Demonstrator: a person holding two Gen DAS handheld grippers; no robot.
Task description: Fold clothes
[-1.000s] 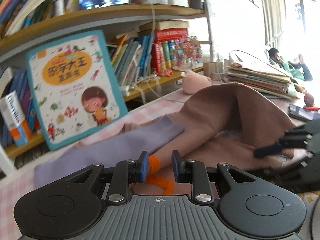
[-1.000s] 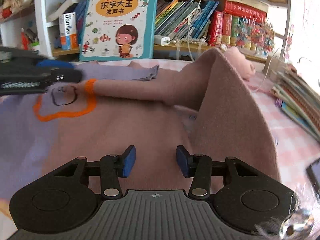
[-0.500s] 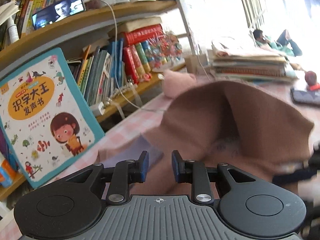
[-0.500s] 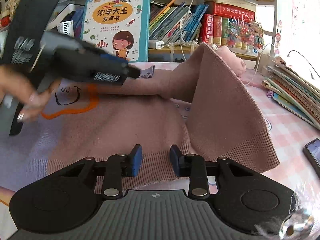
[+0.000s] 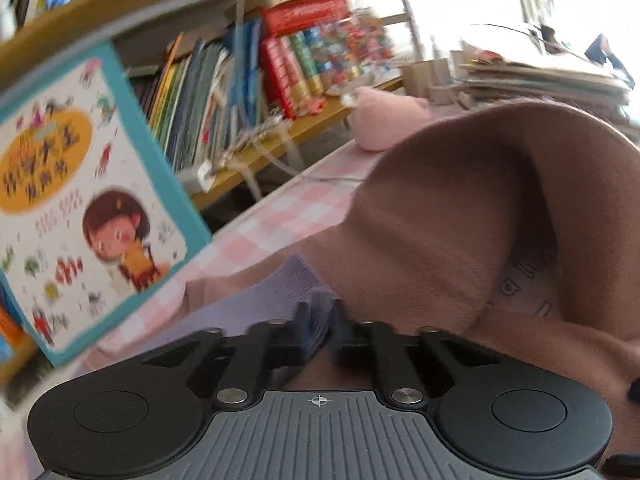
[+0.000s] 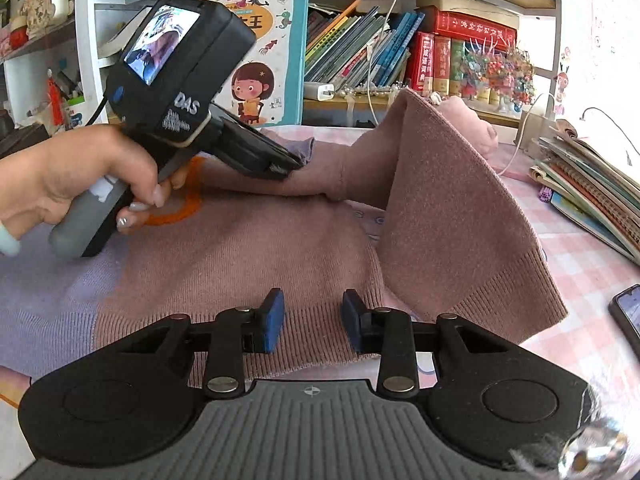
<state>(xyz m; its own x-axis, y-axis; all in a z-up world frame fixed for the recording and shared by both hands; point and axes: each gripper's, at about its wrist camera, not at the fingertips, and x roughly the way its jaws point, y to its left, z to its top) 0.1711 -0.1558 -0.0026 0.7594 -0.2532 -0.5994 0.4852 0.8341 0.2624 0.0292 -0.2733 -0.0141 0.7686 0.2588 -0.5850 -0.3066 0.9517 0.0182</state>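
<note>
My left gripper (image 6: pixel 294 162), jaws now clamped on the pink knitted sweater's (image 6: pixel 248 248) lilac cuff (image 5: pixel 280 296), has carried that sleeve from the orange motif toward the surface's far edge, so the sleeve fold looks underway, while my right gripper (image 6: pixel 314 316) hovers, jaws apart, over the hem.

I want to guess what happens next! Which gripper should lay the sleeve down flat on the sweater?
Probably the left gripper. It is shut on the purple cuff of the sleeve, right over the sweater. The right gripper is open, holding nothing, near the hem.

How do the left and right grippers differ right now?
The left gripper has its jaws nearly closed on the lilac cuff of the sweater's sleeve; the right gripper has jaws apart, holding nothing. The left reaches the far side of the sweater; the right hovers at its ribbed hem. Both are over the same sweater.
</note>
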